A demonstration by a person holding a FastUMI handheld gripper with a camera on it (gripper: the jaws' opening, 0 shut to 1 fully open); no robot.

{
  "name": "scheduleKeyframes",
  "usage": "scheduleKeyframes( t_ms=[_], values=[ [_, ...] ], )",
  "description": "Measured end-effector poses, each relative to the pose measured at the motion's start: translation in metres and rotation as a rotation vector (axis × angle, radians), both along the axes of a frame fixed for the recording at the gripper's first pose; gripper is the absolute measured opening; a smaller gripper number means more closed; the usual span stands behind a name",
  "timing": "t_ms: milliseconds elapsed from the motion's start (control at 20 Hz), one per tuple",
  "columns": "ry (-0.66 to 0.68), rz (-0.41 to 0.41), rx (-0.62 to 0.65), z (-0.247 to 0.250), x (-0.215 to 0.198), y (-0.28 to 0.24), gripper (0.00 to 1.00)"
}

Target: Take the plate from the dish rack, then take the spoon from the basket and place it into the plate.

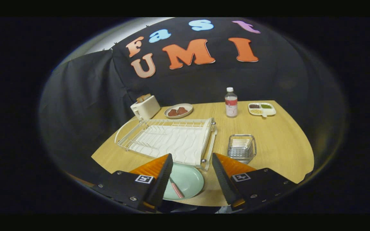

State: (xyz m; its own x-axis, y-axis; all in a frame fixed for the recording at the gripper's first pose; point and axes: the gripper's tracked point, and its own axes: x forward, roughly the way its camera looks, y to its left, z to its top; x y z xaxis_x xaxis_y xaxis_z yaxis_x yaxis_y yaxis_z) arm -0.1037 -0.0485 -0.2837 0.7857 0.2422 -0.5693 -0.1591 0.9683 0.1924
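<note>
A pale green plate [186, 181] lies flat on the wooden table [278, 147], just in front of the dish rack. A spoon with a pink patterned handle [176, 188] rests in the plate, partly hidden behind my left finger. The white wire dish rack [169, 139] stands beyond the plate with nothing in its slots. To the rack's right sits the small metal mesh basket [242, 148], with nothing standing in it. My gripper [192, 171] hovers above the plate, open, with nothing between its fingers.
At the back of the table stand a cream toaster [145, 107], a dish with two brown pieces [178, 111], a clear bottle with a white cap [231, 102] and a white divided tray of foods [262, 109]. Black cloth walls surround the table.
</note>
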Motion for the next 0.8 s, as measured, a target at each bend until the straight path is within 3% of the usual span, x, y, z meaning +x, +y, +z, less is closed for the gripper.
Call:
scheduleKeyframes(
  t_ms=[200, 500, 800],
  values=[
    [-0.199, -0.046, -0.018, 0.068, 0.026, -0.01, 0.85],
    [-0.448, -0.096, -0.072, 0.133, 0.039, -0.017, 0.93],
    [-0.554, -0.146, -0.094, 0.165, 0.042, -0.025, 0.97]
  ],
)
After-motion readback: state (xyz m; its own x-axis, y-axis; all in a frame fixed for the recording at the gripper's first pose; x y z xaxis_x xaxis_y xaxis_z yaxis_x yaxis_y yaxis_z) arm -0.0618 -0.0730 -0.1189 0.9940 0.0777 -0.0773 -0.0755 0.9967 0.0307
